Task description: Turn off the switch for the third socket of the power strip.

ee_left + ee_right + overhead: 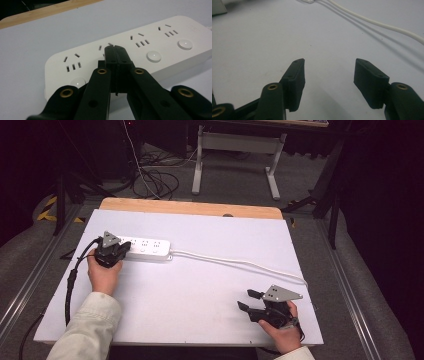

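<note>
Left claw (116, 53), closed, presses the power strip (155, 42); right claw (329, 75) gapes over bare table (262, 37).

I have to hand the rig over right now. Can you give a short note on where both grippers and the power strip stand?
Left gripper: fingers closed together, nothing between them, tips over the power strip near its second socket group and button row; contact cannot be confirmed.
Right gripper: open, holding nothing, above bare table at the near right.
Power strip lies flat at the far left, its white cord trailing right.
Done: left gripper is positioned at the strip.
Left: probably pressing a switch button; which one is unclear.
</note>
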A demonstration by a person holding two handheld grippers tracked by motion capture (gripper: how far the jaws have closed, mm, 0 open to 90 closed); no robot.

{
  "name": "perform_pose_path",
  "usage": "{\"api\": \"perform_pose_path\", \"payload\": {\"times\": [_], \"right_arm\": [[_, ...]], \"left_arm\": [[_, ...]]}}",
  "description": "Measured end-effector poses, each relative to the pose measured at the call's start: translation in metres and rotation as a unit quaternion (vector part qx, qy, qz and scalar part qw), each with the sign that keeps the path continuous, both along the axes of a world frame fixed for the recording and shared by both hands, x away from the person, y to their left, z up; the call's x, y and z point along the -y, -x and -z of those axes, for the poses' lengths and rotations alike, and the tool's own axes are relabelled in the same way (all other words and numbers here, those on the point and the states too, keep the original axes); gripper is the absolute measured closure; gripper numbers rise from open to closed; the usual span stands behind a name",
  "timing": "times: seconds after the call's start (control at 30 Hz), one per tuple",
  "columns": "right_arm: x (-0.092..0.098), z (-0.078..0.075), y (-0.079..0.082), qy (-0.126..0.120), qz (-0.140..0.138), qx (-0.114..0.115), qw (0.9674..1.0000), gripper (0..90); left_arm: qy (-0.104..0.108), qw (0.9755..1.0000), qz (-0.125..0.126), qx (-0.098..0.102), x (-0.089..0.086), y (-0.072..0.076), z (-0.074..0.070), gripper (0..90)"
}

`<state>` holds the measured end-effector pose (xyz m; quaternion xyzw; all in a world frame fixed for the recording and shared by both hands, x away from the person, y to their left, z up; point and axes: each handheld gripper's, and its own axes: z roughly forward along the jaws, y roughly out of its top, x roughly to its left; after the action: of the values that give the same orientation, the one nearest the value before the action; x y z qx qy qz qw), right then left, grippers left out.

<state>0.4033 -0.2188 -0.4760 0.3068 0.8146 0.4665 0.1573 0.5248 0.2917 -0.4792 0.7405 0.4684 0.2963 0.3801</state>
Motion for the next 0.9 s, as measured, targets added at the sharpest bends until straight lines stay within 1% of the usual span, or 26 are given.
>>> {"api": "perform_pose_path", "payload": {"times": [0.17, 0.27, 0.43, 0.47, 0.5, 0.53, 0.6, 0.77, 0.9], "right_arm": [[-0.0001, 0.0000, 0.0002, 0.000, 0.000, 0.000, 1.0000, 42.2], [-0.0001, 0.0001, 0.0001, 0.000, 0.000, 0.000, 1.0000, 42.2], [-0.0001, 0.0002, -0.0001, 0.000, 0.000, -0.001, 1.0000, 42.2], [0.0000, 0.0003, -0.0002, 0.000, 0.000, -0.001, 1.0000, 42.2], [0.0000, 0.0003, -0.0002, 0.000, 0.001, -0.002, 1.0000, 42.2], [0.0000, 0.0003, -0.0002, 0.000, 0.001, -0.002, 1.0000, 42.2], [0.0000, 0.0004, -0.0002, -0.001, 0.001, -0.002, 1.0000, 42.2], [0.0000, 0.0005, -0.0002, -0.001, 0.001, -0.002, 1.0000, 42.2], [0.0001, 0.0006, -0.0004, -0.001, 0.001, -0.002, 1.0000, 42.0]], "left_arm": [[-0.004, 1.0000, 0.005, 0.006, -0.0006, 0.0003, 0.0012, 90.0], [-0.002, 0.9999, 0.006, 0.008, -0.0003, 0.0000, 0.0018, 90.0], [0.000, 0.9999, 0.007, 0.007, -0.0011, -0.0002, 0.0018, 90.0], [0.001, 0.9999, 0.008, 0.007, -0.0012, -0.0003, 0.0020, 90.0], [0.007, 0.9999, 0.008, 0.006, -0.0015, -0.0006, 0.0023, 90.0], [0.007, 0.9999, 0.008, 0.006, -0.0015, -0.0006, 0.0023, 90.0], [0.013, 0.9999, 0.007, 0.004, -0.0018, -0.0008, 0.0025, 90.0], [0.019, 0.9998, 0.002, 0.000, -0.0020, -0.0010, 0.0024, 90.0], [0.017, 0.9998, -0.004, -0.001, -0.0008, -0.0006, 0.0019, 90.0]]}}
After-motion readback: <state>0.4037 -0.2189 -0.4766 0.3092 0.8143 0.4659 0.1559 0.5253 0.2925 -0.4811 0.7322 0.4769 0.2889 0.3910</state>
